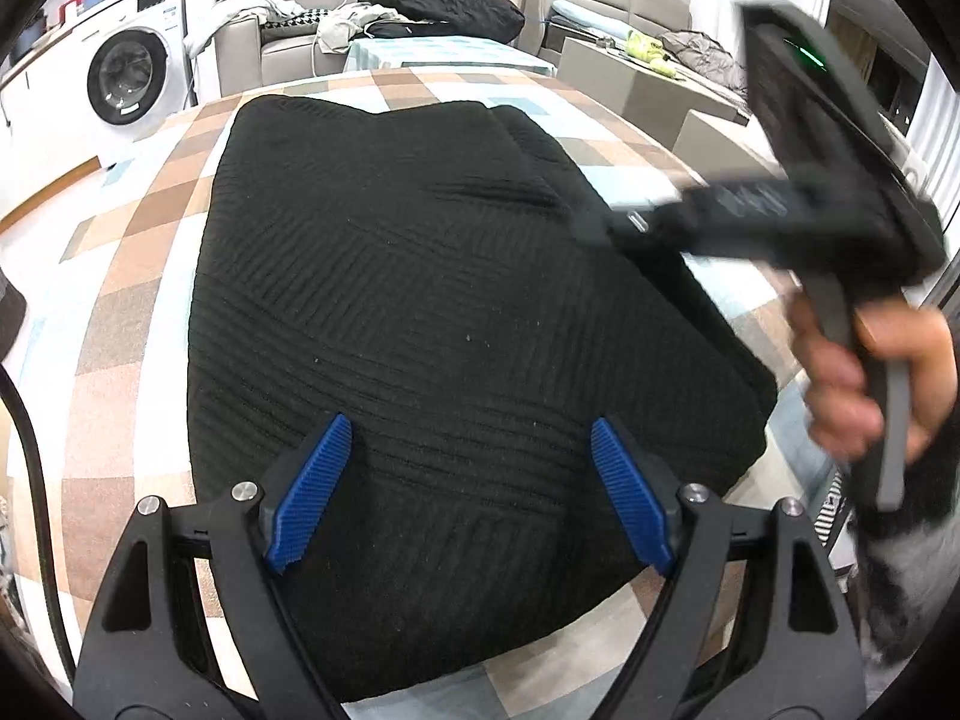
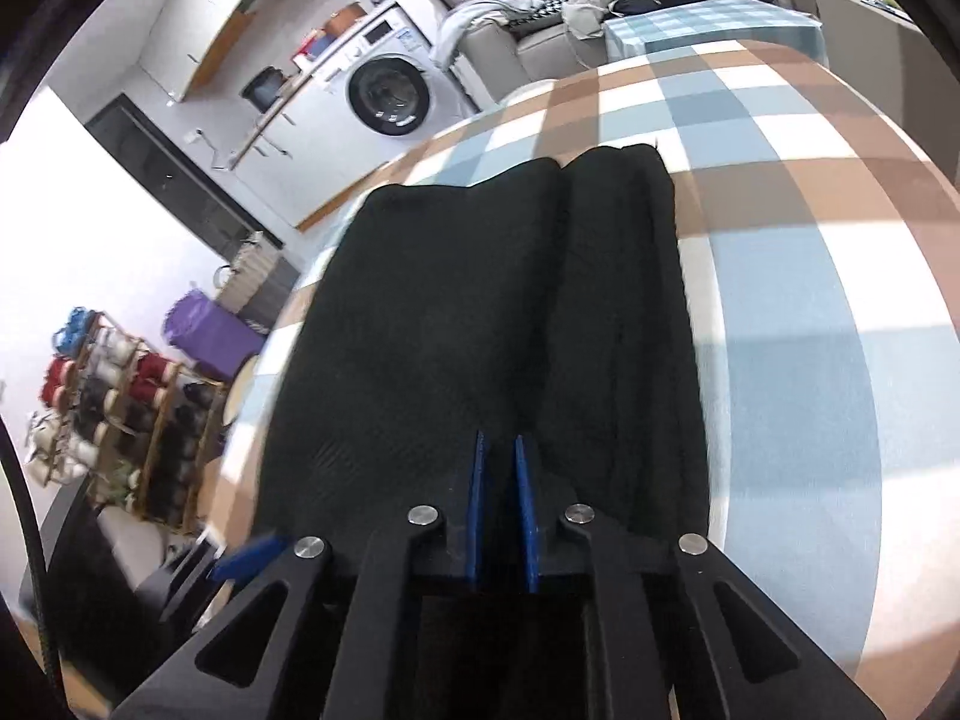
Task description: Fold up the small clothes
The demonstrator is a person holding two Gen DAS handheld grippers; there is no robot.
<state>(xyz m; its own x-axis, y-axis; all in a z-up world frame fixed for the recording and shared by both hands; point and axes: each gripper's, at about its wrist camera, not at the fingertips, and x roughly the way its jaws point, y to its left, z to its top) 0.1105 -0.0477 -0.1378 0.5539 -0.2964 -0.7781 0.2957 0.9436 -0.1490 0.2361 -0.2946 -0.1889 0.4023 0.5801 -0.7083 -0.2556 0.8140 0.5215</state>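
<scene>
A black ribbed garment (image 1: 456, 312) lies folded on the checked tablecloth (image 1: 138, 228). My left gripper (image 1: 471, 438) is open, its blue pads wide apart just above the garment's near edge, holding nothing. In the left wrist view the right gripper (image 1: 606, 228) is blurred at the garment's right edge, held by a hand (image 1: 852, 378). In the right wrist view the right gripper (image 2: 499, 441) has its blue pads close together with a narrow gap, over the garment (image 2: 480, 312), which shows a long fold ridge. I cannot tell whether cloth is pinched between them.
A washing machine (image 1: 129, 81) stands at the back left. A sofa (image 1: 312, 30) with piled clothes (image 1: 444, 0) is behind the table. A shoe rack (image 2: 120, 408) stands on the floor left of the table. The tablecloth (image 2: 810, 300) extends to the right of the garment.
</scene>
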